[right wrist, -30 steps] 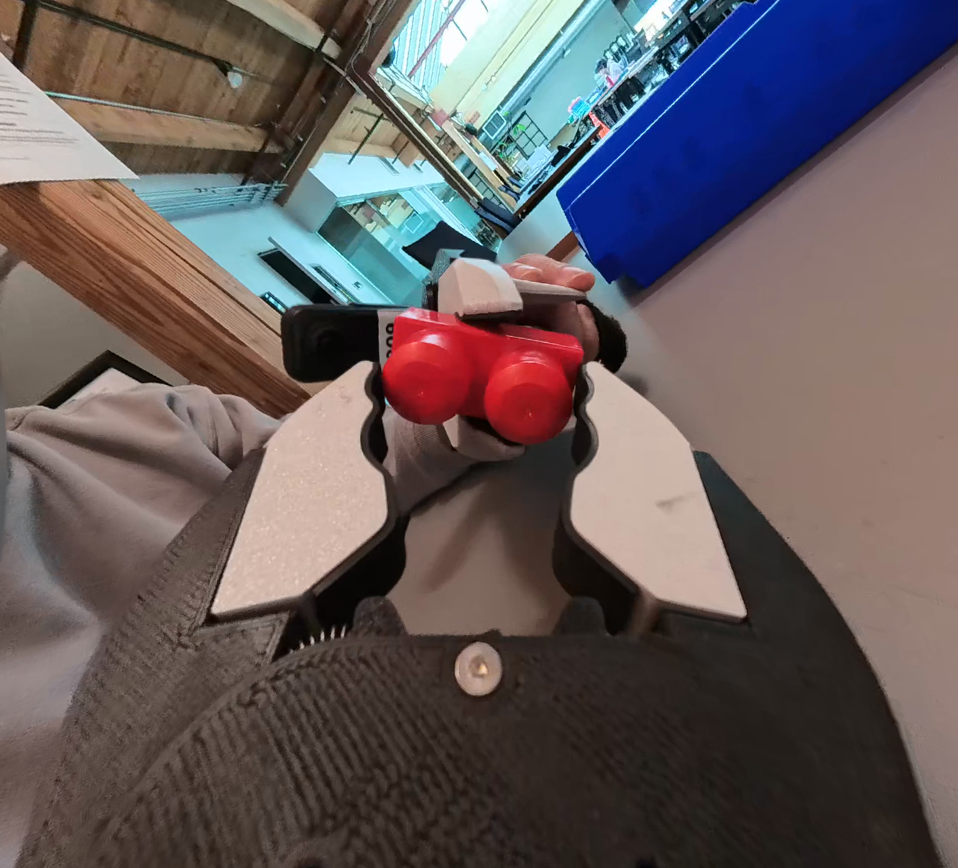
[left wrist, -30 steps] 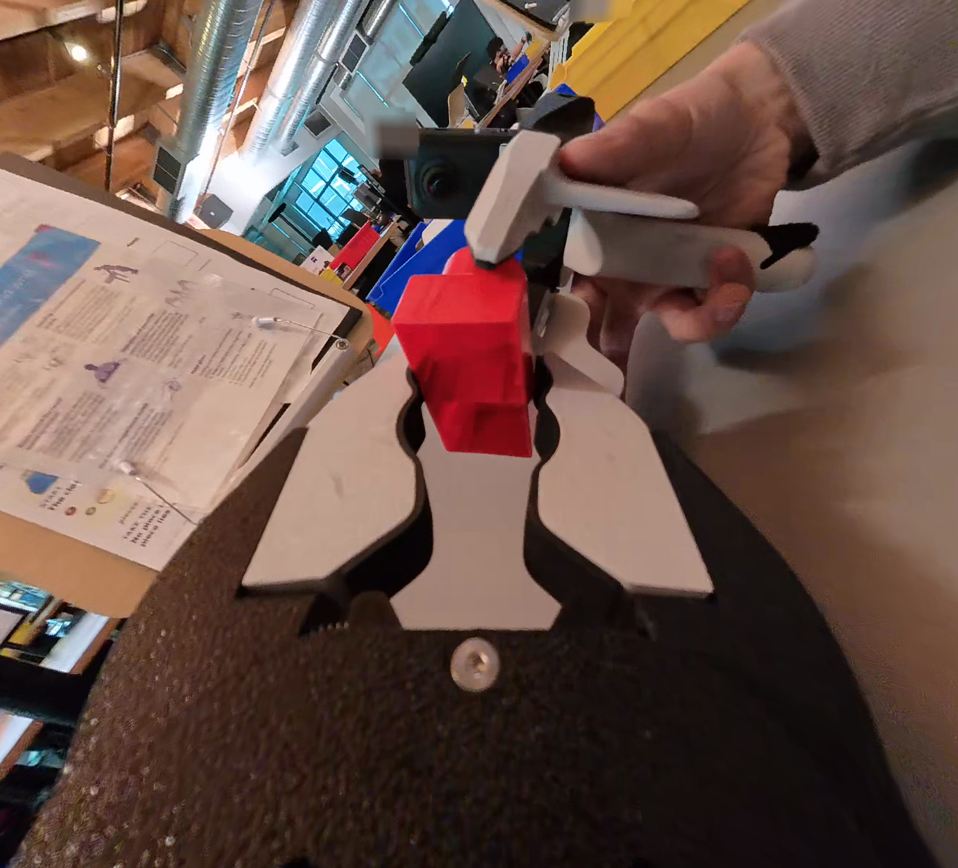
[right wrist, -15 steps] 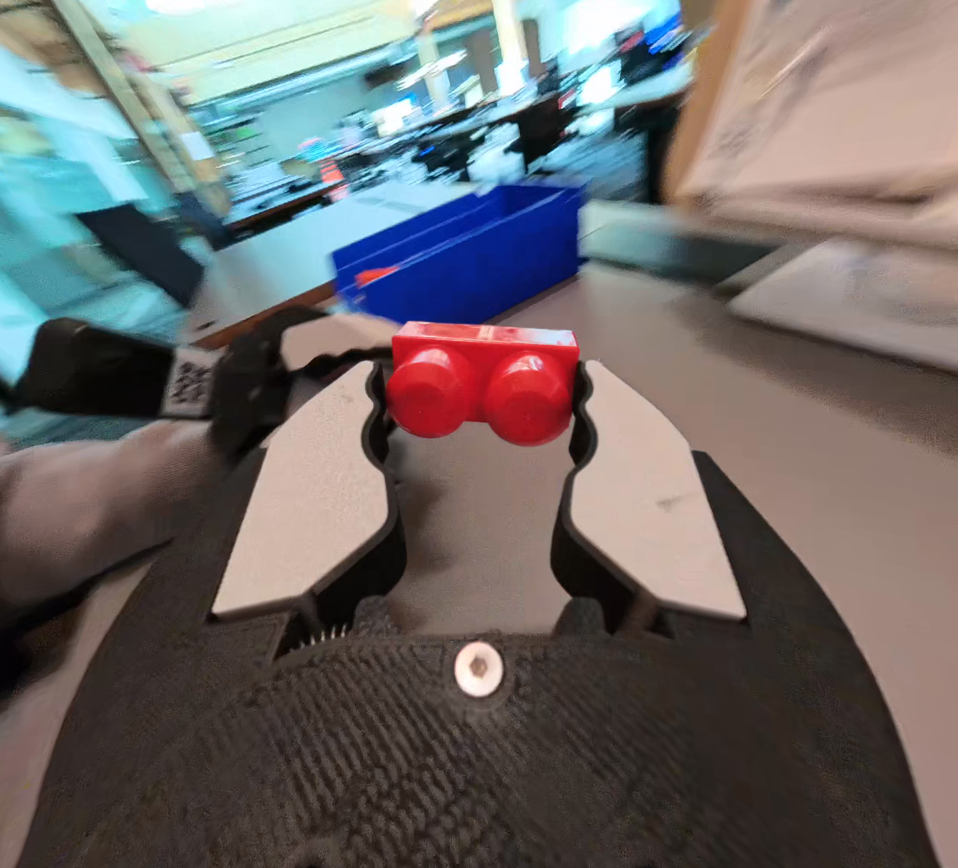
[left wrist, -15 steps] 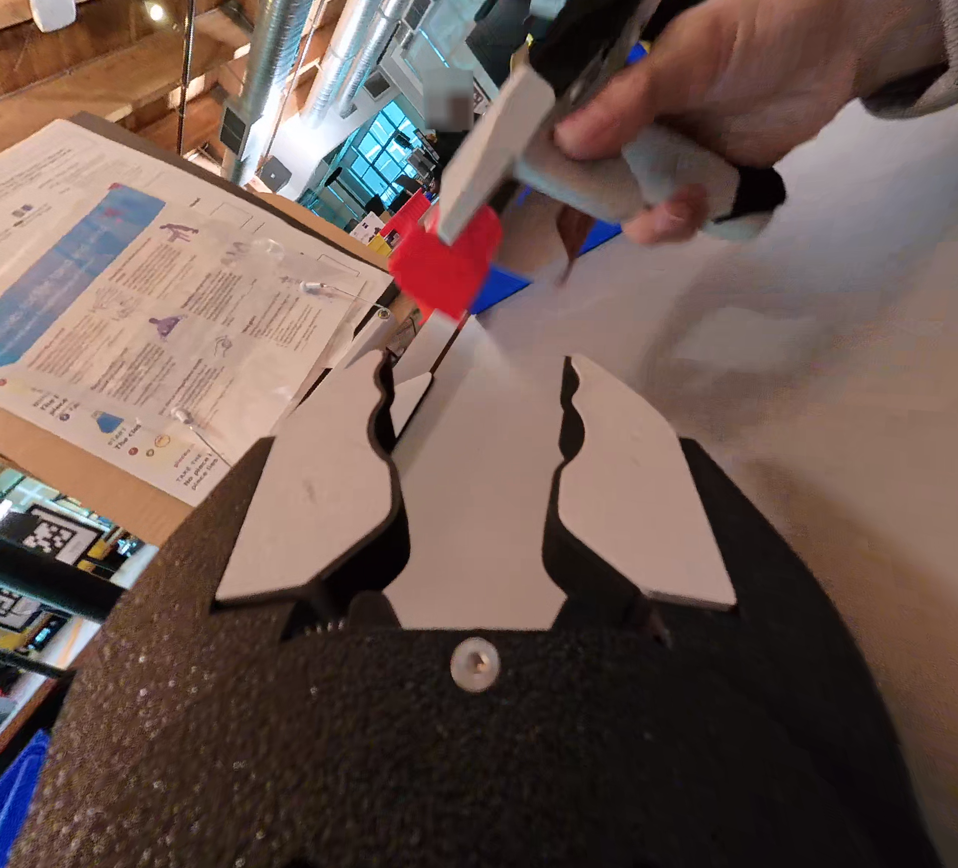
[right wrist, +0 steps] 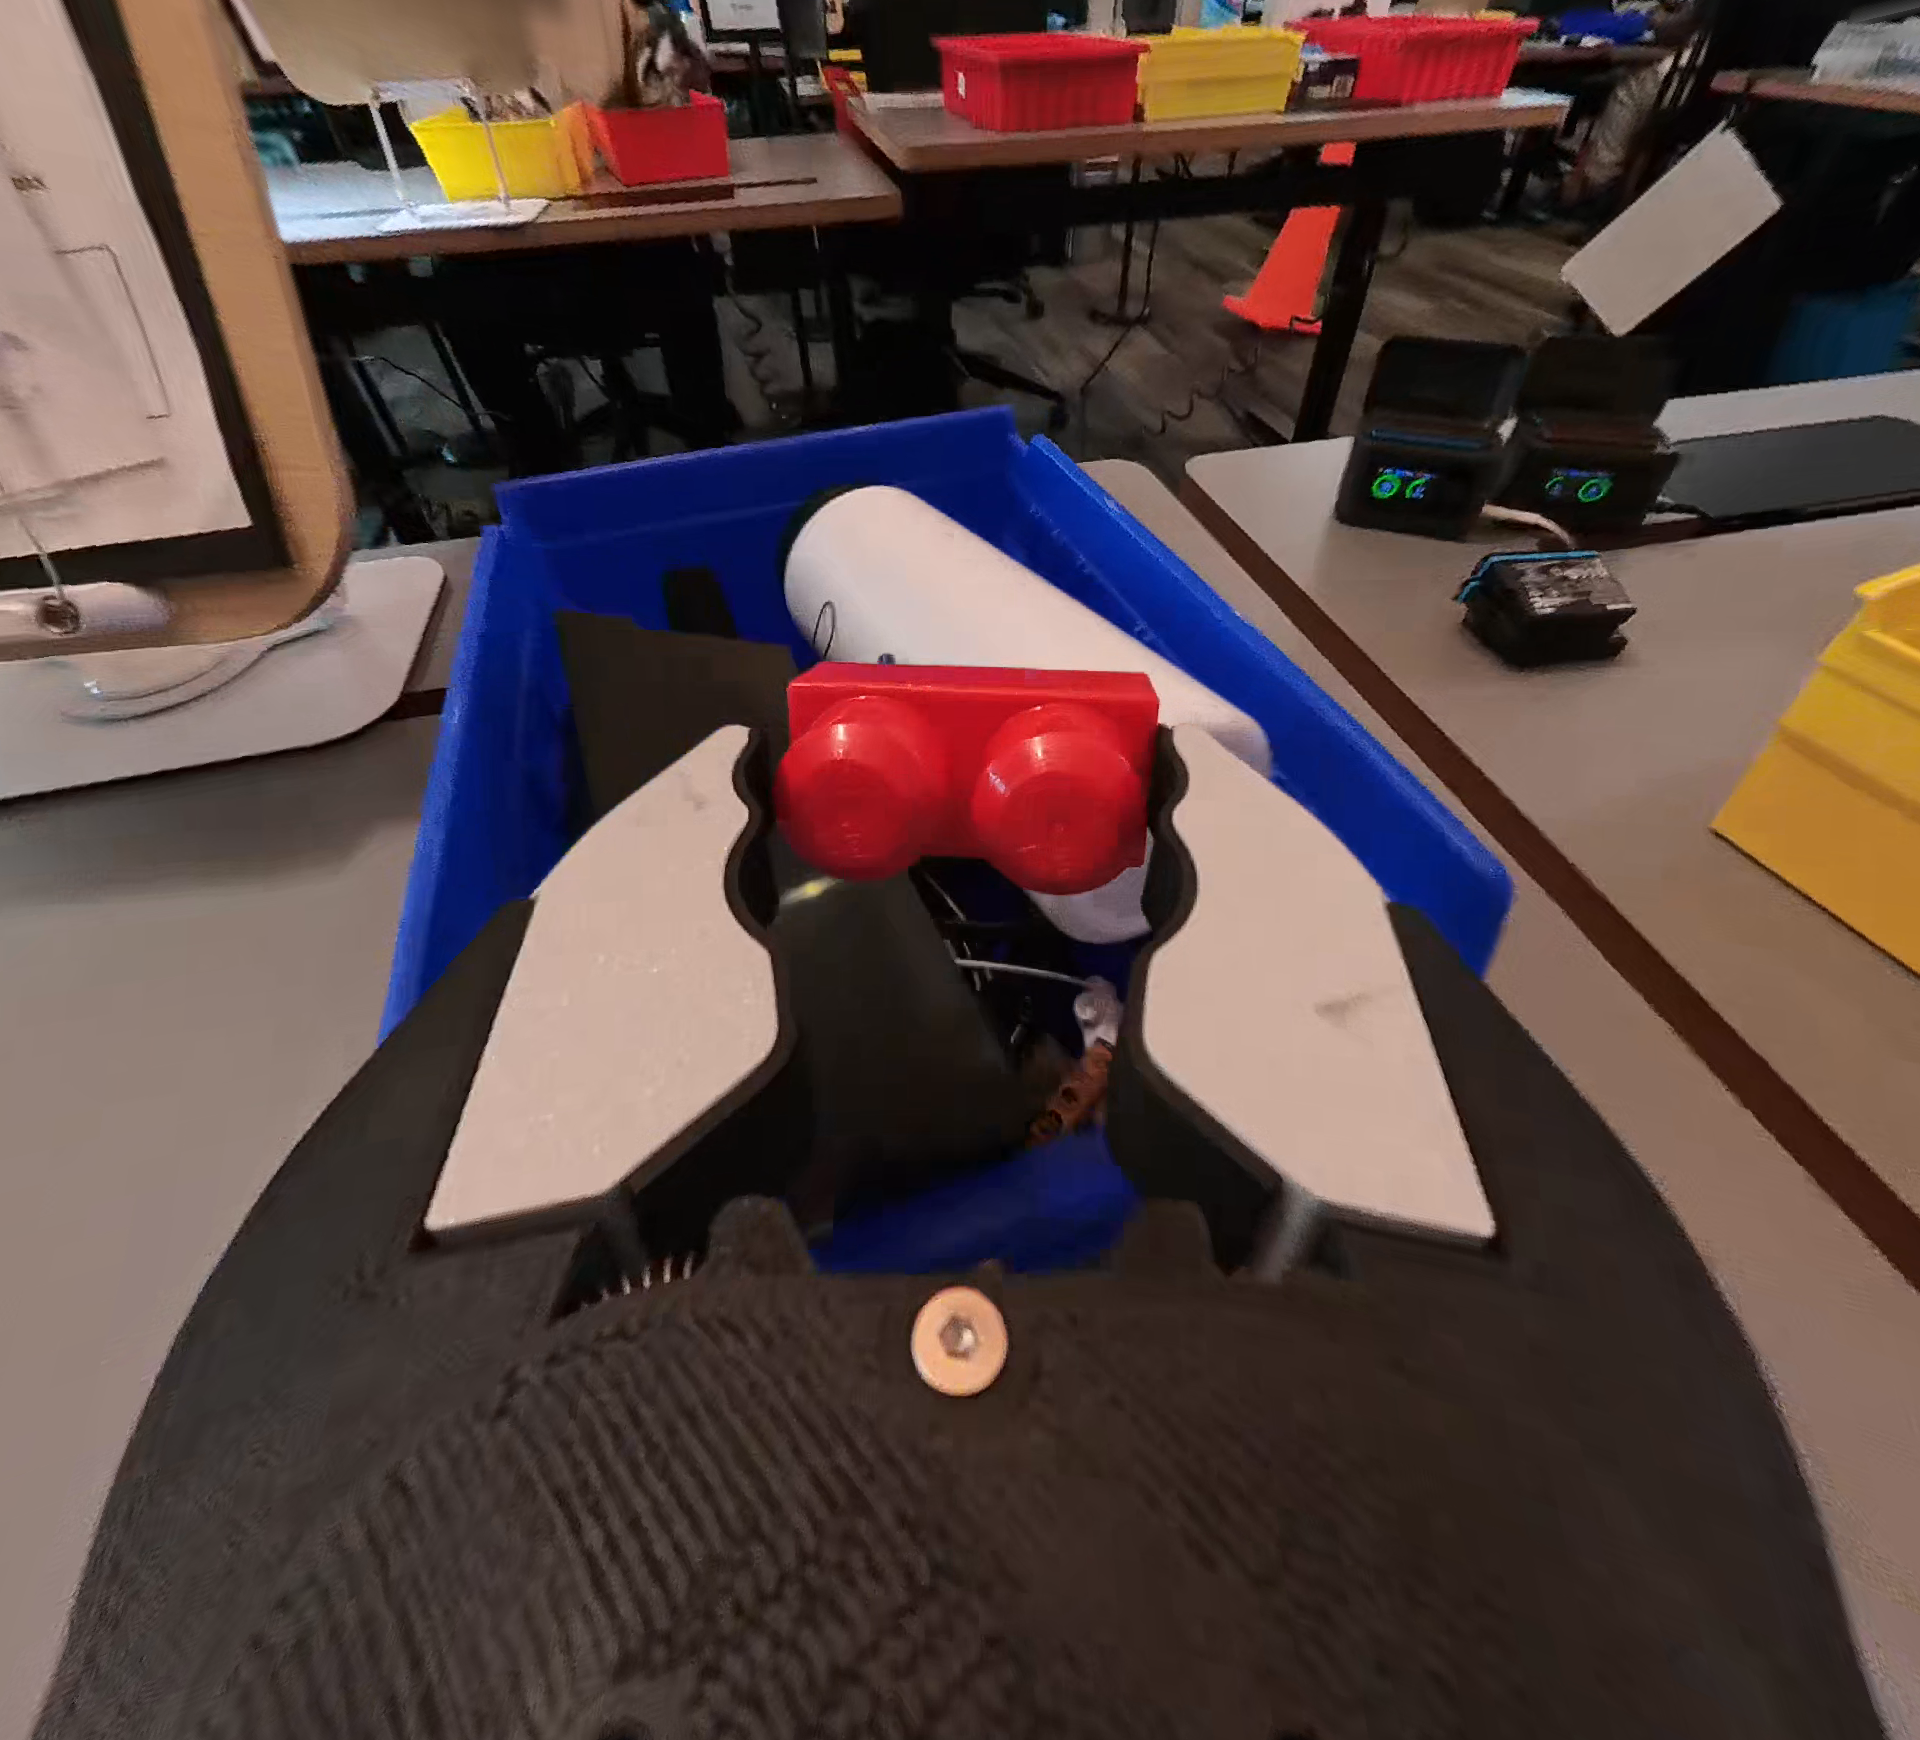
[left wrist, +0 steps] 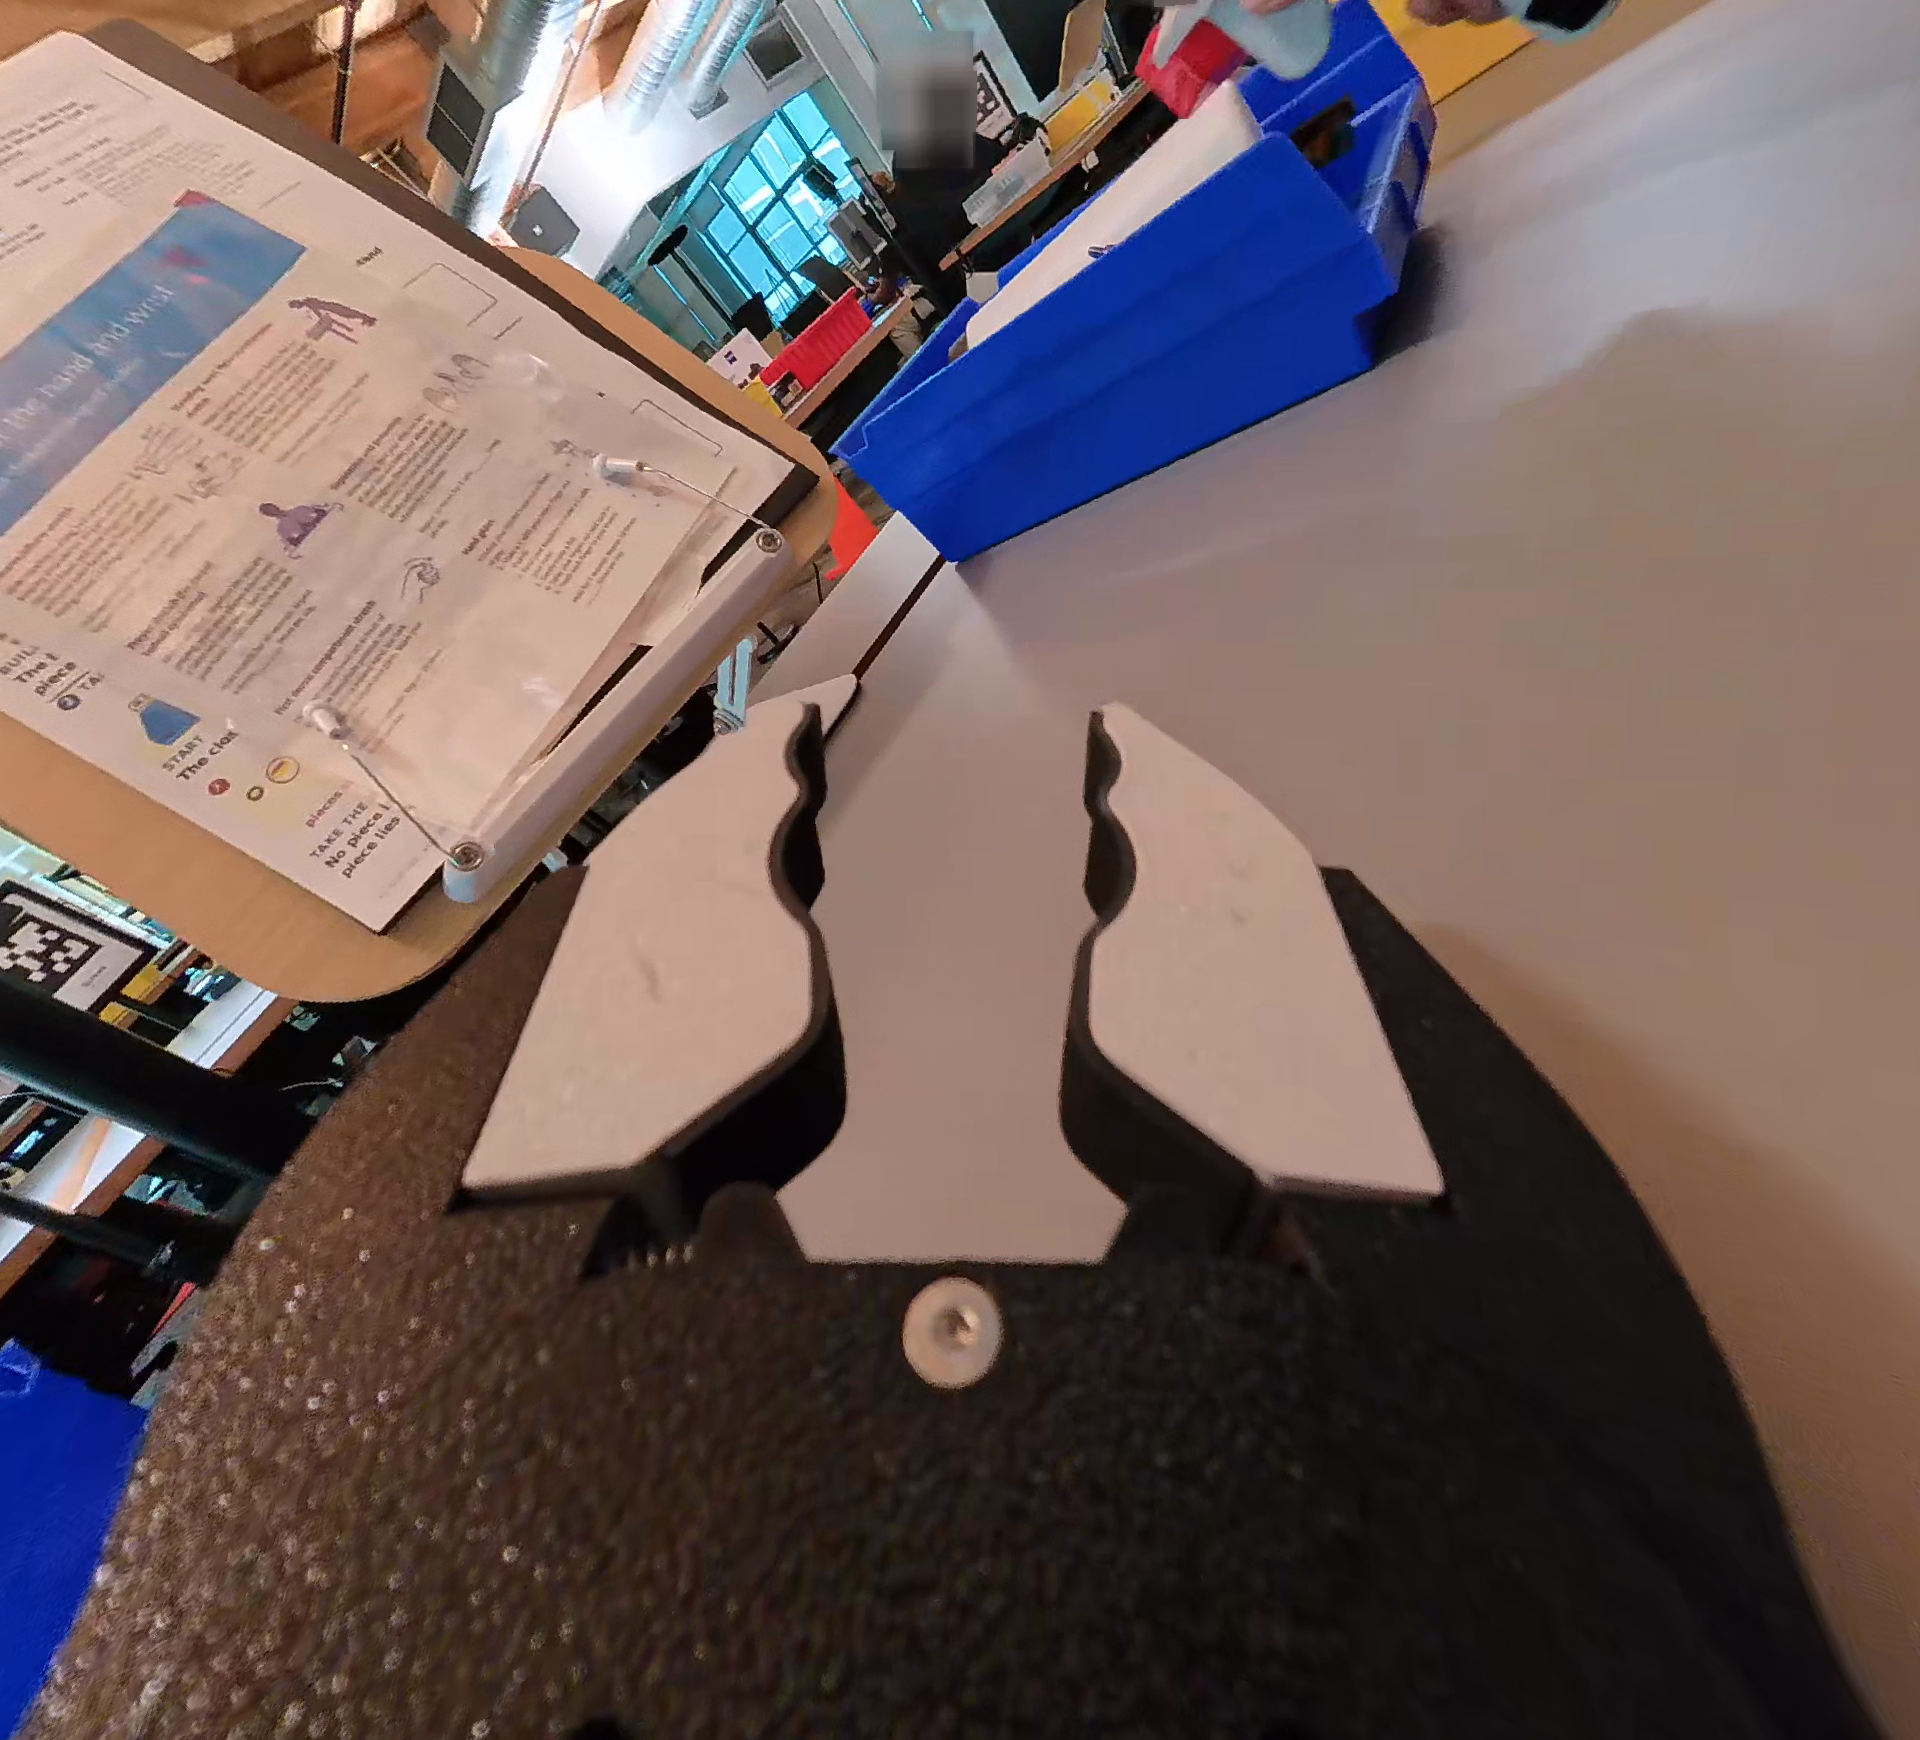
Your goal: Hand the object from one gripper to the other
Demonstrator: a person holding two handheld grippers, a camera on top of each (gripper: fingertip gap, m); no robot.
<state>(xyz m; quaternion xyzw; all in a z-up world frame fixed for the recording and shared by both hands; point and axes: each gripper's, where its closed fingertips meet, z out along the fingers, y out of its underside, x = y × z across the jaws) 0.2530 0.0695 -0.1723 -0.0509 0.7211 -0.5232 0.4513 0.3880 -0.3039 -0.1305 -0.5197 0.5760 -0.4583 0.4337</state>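
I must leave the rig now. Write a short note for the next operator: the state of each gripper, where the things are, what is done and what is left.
Left gripper: open and empty, low over the grey table.
Right gripper: shut on the red brick, gripping it by its two ends with the studs facing the camera, above the blue bin.
In the bin: a white cylinder and dark items I cannot identify.
Done: the brick is in the right gripper alone, so the handover looks complete.
Left: probably only to set the brick down, perhaps in the bin; that is a guess.
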